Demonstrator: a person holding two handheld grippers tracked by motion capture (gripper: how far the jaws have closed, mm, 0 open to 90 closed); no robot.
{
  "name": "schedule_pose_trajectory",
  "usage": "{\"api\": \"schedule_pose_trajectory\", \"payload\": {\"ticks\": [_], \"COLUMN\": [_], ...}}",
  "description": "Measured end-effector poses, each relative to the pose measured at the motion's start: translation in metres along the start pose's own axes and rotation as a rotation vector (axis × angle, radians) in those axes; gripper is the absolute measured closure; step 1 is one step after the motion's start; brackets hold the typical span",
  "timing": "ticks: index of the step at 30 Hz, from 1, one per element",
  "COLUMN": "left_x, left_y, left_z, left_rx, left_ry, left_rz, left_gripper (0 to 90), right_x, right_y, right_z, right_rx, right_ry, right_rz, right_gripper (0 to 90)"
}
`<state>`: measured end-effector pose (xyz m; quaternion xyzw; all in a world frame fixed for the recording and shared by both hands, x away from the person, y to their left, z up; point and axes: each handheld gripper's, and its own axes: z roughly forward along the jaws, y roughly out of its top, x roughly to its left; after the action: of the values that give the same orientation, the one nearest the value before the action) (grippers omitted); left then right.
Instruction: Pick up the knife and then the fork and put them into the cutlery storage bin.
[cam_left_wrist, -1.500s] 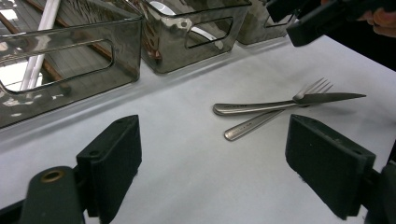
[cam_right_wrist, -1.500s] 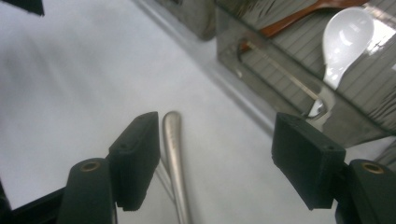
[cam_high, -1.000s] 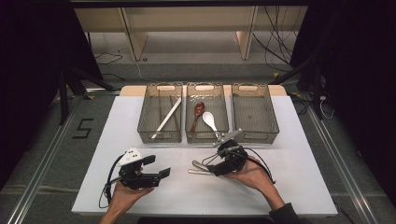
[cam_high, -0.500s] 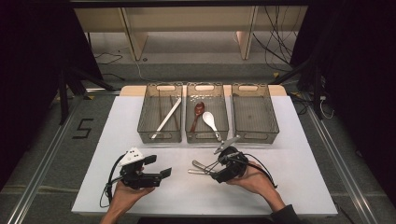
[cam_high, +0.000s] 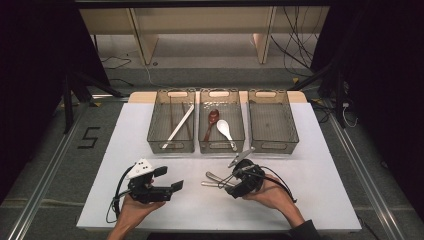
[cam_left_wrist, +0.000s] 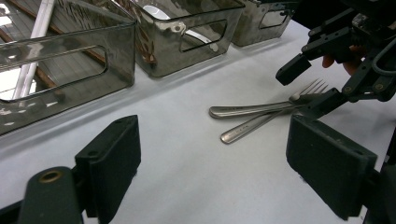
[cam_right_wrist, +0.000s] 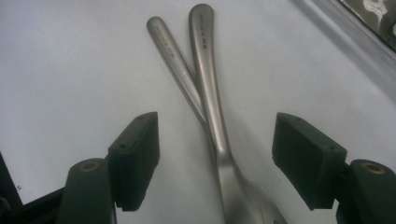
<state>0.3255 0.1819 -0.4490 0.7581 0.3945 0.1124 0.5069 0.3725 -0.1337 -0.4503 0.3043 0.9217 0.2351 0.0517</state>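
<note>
Two metal forks (cam_high: 212, 179) lie crossed on the white table, in front of the middle bin. My right gripper (cam_high: 229, 182) is low over them, and its open jaws straddle both handles without touching them. Close up, the fork handles (cam_right_wrist: 205, 70) run up between the two pads of the right gripper (cam_right_wrist: 219, 163). My left gripper (cam_high: 169, 179) rests open and empty to the left, pointing at the forks (cam_left_wrist: 261, 112). Beyond the left gripper (cam_left_wrist: 222, 163), the right gripper (cam_left_wrist: 327, 70) hangs over the tines.
Three clear bins stand in a row at the back. The left bin (cam_high: 171, 146) holds a long white utensil (cam_high: 179, 126) and dark sticks. The middle bin (cam_high: 221, 146) holds a brown spoon (cam_high: 212, 120) and a white spoon (cam_high: 224, 129). The right bin (cam_high: 274, 146) has nothing in it.
My right gripper has come a little nearer to the person and lower, settling around the fork handles. The left gripper and the forks have stayed where they were.
</note>
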Motion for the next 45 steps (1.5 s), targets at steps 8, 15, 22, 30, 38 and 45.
{"api": "schedule_pose_trajectory", "payload": {"ticks": [8, 15, 22, 30, 38, 45], "left_x": [-0.003, -0.003, -0.002, -0.003, -0.003, -0.003], "left_y": [0.001, 0.000, -0.001, -0.001, -0.001, -0.001], "left_z": [0.001, 0.000, -0.002, -0.002, -0.002, -0.003], "left_rx": [0.002, 0.002, -0.005, 0.000, 0.001, -0.003], "left_ry": [-0.001, -0.004, -0.001, 0.000, 0.002, 0.003], "left_rz": [0.009, 0.017, 0.013, 0.019, 0.020, 0.018], "left_gripper": [17.5, 17.5, 17.5, 17.5, 17.5, 17.5], "right_x": [-0.002, -0.002, -0.001, 0.003, 0.002, 0.004], "right_y": [-0.004, -0.006, -0.004, -0.002, 0.001, 0.002], "right_z": [0.004, 0.009, 0.014, 0.013, 0.013, 0.012], "right_rx": [0.045, 0.091, 0.095, 0.100, 0.120, 0.126], "right_ry": [0.000, -0.018, -0.033, -0.049, -0.053, -0.053], "right_rz": [-0.012, -0.037, -0.044, -0.072, -0.125, -0.150], "right_gripper": [40.9, 47.3, 58.7, 74.1, 79.1, 80.3]}}
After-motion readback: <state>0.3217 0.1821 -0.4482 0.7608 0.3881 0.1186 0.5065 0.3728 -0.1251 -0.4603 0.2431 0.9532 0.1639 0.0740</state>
